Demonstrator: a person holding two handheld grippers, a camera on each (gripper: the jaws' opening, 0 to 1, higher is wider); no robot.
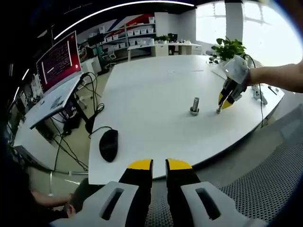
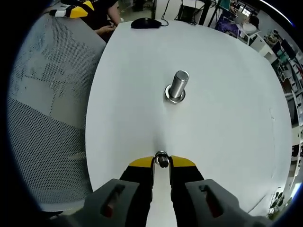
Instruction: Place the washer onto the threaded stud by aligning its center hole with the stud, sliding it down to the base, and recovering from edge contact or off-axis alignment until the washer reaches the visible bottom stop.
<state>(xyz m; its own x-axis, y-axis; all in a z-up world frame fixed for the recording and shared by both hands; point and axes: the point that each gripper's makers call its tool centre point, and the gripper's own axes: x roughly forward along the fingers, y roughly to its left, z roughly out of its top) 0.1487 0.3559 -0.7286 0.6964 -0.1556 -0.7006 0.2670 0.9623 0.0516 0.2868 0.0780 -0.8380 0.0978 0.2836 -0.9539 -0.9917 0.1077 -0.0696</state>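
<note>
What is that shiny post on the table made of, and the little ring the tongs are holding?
The stud looks like bare metal: silver-grey, with bright glints and fine thread ridges. The washer, pinched between the right tongs, also looks like metal, grey and shiny, though it is small and hard to judge. The table looks like smooth, matte white laminate or plastic.

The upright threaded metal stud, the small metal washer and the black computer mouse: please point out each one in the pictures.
Upright threaded metal stud (image 2: 179, 84), right gripper view, on its threaded shaft.
Small metal washer (image 2: 162, 159), right gripper view, on its edge between the right claw's tips.
Black computer mouse (image 1: 109, 144), left gripper view, on its back.
</note>
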